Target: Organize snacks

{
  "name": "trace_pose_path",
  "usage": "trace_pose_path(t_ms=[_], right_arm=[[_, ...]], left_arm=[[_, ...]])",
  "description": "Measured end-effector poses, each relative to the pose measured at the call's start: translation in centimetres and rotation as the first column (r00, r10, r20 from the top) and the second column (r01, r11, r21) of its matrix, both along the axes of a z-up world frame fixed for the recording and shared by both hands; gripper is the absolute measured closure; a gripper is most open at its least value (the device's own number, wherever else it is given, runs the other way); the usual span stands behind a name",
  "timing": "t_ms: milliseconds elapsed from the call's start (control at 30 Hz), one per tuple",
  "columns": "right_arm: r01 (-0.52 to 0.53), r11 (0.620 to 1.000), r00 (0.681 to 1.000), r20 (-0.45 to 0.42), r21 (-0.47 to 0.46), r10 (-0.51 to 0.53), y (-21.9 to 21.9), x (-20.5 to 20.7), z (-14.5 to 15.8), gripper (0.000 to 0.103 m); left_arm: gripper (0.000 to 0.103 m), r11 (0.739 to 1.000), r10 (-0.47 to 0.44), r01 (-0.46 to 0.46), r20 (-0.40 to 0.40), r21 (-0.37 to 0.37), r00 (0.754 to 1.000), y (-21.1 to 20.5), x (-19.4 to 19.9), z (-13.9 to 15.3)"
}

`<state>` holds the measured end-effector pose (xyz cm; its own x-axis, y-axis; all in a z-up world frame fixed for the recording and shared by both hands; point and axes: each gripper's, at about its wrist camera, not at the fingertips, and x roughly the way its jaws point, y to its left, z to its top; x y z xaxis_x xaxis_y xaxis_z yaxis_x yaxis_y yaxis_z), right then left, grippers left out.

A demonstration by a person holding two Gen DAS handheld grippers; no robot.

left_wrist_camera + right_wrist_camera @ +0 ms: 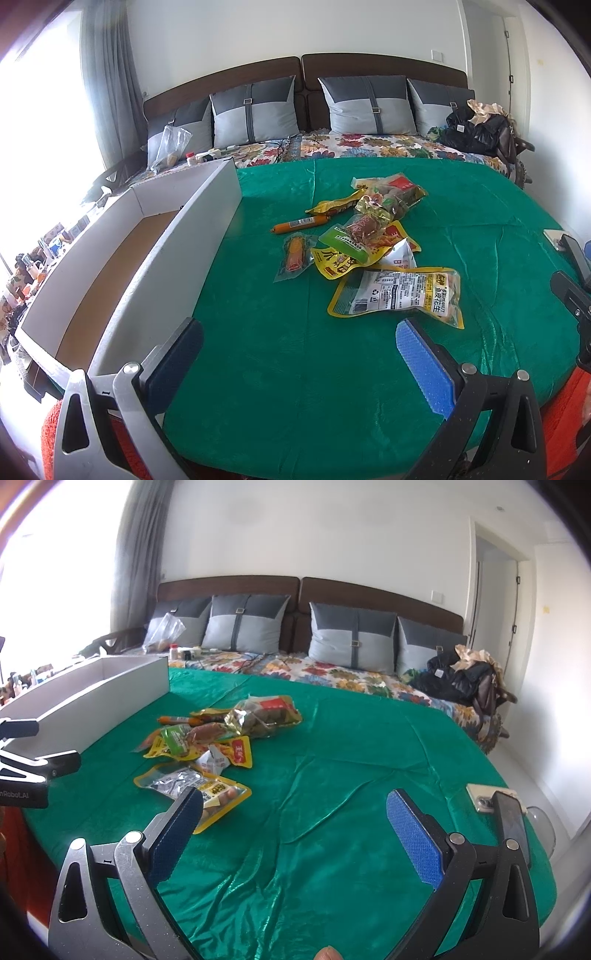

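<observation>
Left gripper [299, 363], bottom centre of its view, is hovering with fingers spread wide and nothing between them, above the green cloth [295, 369]. Right gripper [295, 834] is likewise gaping empty at the bottom of its view. The snack pile [369, 236] is lying at mid-frame on the cloth, with the peanut packet [399, 295] sitting nearest the left gripper and an orange sausage [301, 224] resting at the pile's left edge. The white box [177, 258], open-topped, is standing along the left side of the frame. Grey pillows [255, 110] are leaning against the headboard [369, 66] at the top.
</observation>
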<state>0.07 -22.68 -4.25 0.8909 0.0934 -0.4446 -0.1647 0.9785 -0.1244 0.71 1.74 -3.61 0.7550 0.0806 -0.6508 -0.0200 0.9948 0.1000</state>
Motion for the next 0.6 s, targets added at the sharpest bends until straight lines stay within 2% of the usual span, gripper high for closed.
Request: trace_pose_path(t_ms=[600], right_arm=[[-0.001,1.000,1.000,-0.004,0.002,0.001,-0.13,0.18,-0.18,0.002]], left_arm=[[0.000,1.000,0.001,-0.001,-0.005,0.006,1.000,0.06,0.15,-0.34]])
